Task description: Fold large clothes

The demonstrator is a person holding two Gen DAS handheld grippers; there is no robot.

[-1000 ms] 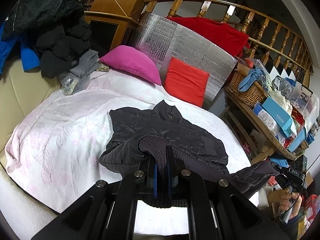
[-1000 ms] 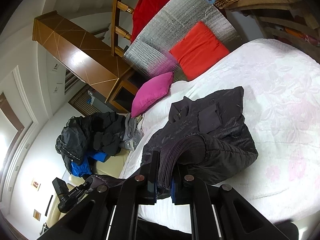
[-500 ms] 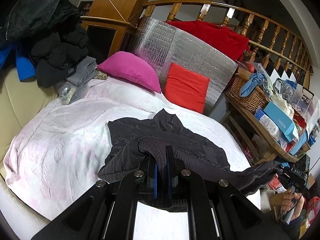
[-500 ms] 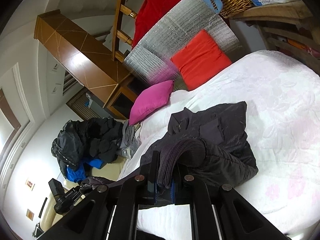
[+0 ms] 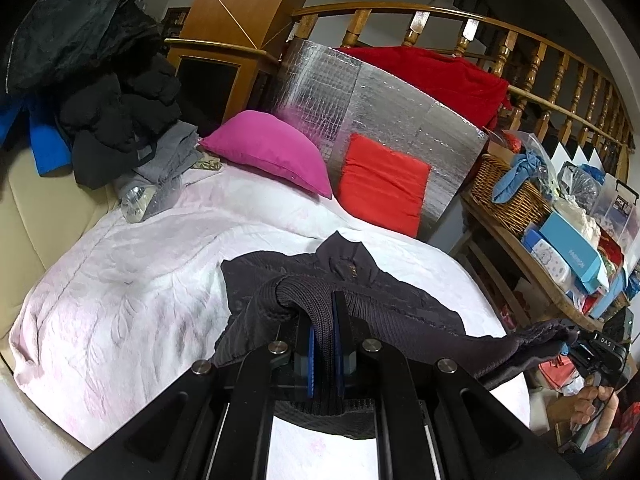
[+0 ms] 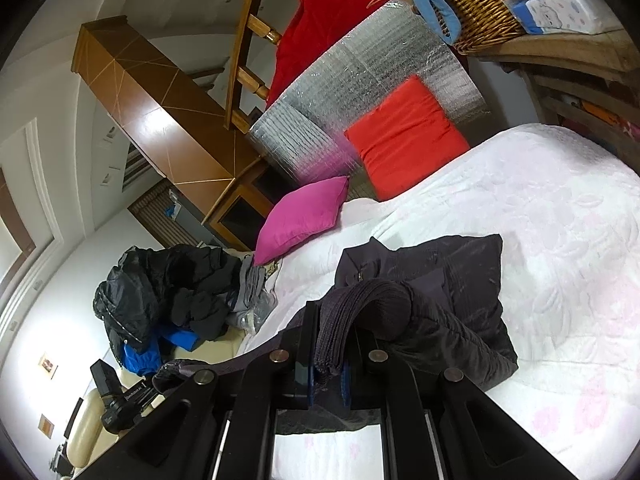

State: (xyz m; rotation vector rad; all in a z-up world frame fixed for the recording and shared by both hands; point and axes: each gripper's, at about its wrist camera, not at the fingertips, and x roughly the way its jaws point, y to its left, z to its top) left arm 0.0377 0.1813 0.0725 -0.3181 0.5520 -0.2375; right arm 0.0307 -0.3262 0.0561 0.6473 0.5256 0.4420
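Note:
A dark quilted jacket (image 5: 360,276) lies on the white bedspread (image 5: 132,280), its collar pointing toward the pillows. My left gripper (image 5: 324,314) is shut on the jacket's ribbed hem, which loops over the fingers. The hem stretches taut to the right, where my right gripper (image 5: 600,350) pinches its other end above a hand (image 5: 592,404). In the right wrist view the right gripper (image 6: 330,334) is shut on a bunched fold of ribbed hem above the jacket (image 6: 460,280). The left gripper (image 6: 124,396) shows at the lower left, gripping the far end.
A pink pillow (image 5: 272,152), a red cushion (image 5: 384,184) and a silver foil board (image 5: 360,100) stand at the head of the bed. Dark clothes (image 5: 104,92) are piled at the left. A wicker basket (image 5: 508,196) and a cluttered shelf line the right side.
Both grippers have risen and moved toward the pillows with the hem held between them. The jacket's lower part has lifted off the bedspread and drawn closer to the collar.

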